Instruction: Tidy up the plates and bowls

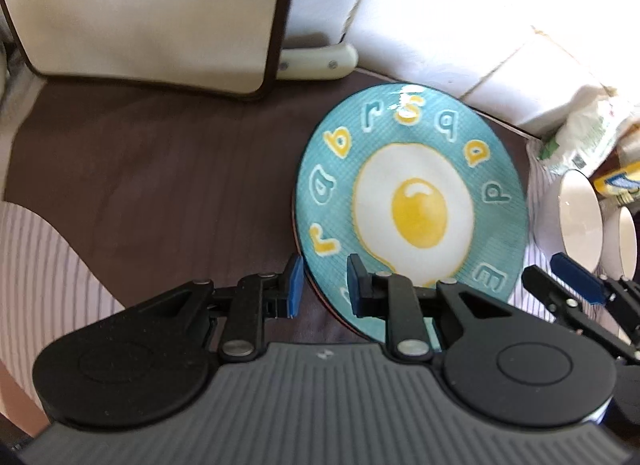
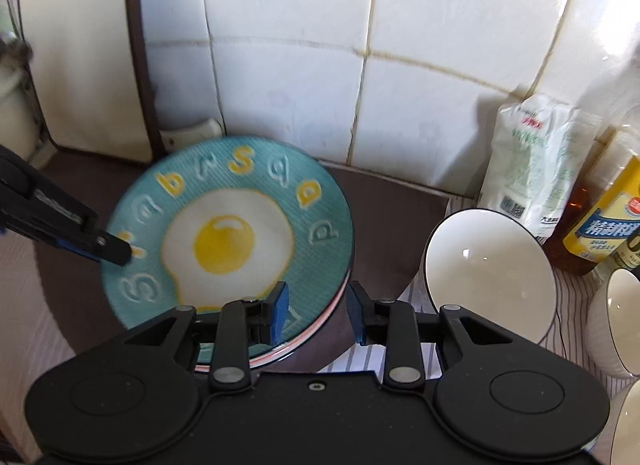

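A teal plate with a fried-egg picture and raised letters [image 1: 416, 201] lies on top of another plate, whose red and white rim shows beneath it [image 2: 320, 325], on a brown mat. My left gripper [image 1: 322, 285] is open, its fingers on either side of the plate's near left rim. My right gripper [image 2: 316, 311] is open, its fingers on either side of the plate's near right rim. The left gripper's fingertip [image 2: 116, 251] shows over the plate's left edge. A white bowl with a dark rim [image 2: 490, 277] stands just right of the plate, with more white bowls [image 2: 616, 321] beyond it.
A cream board with a brown border [image 1: 152, 13] leans against the tiled wall [image 2: 440, 33] behind the mat [image 1: 160, 169]. A white bag [image 2: 528, 161] and bottles [image 2: 600, 225] stand at the back right. A striped cloth [image 1: 40, 265] covers the counter.
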A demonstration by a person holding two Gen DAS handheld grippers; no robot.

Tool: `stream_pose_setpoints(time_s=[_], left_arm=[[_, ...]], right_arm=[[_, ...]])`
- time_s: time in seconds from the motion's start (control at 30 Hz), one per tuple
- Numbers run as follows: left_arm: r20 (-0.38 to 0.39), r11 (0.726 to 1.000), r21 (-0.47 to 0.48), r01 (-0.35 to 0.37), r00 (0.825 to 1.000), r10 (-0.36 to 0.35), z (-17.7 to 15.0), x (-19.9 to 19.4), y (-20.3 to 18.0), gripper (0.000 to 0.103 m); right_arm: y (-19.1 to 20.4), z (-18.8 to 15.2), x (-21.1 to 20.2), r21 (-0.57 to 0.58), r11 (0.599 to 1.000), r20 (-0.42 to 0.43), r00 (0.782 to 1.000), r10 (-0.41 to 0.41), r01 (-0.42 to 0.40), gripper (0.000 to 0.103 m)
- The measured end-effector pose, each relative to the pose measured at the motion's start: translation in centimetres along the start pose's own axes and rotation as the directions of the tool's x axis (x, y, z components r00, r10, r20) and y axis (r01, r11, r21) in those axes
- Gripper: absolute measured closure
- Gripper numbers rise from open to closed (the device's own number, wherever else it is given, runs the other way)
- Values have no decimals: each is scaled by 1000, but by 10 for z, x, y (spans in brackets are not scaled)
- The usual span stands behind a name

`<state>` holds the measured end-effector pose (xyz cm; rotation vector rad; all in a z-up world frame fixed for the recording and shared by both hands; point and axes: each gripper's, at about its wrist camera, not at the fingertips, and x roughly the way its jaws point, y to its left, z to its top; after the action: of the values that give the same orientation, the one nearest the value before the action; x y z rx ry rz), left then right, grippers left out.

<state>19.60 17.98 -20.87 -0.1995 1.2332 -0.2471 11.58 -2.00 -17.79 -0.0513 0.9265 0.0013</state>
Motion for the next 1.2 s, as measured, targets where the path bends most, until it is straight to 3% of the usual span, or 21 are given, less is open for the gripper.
stream_pose_setpoints(time_s=[0.17,0.33,0.73,0.93,1.2], left_arm=[[50,995,93,-20,999,15,-10,-33,-22,78],[75,981,194,-20,997,6,-25,-66,-47,68],[78,909,417,18,995,-55,-67,-106,-135,49],[62,883,465,61,993,-101,-79,-101,-175,37],[60,874,472,117,984,-165,-83,-75,-205,28]], right_arm=[[-6,1,-41,38,999,58,998,25,-27,66],[-18,-6,-84,92,994,107,993,56,-66,62],[-65,-46,-175,158,987,192,981,-19,-12,45],[-87,-73,-196,130,990,206,976,-76,50,33],[-105,-98,-175,68,990,189,972,-138,127,24]])
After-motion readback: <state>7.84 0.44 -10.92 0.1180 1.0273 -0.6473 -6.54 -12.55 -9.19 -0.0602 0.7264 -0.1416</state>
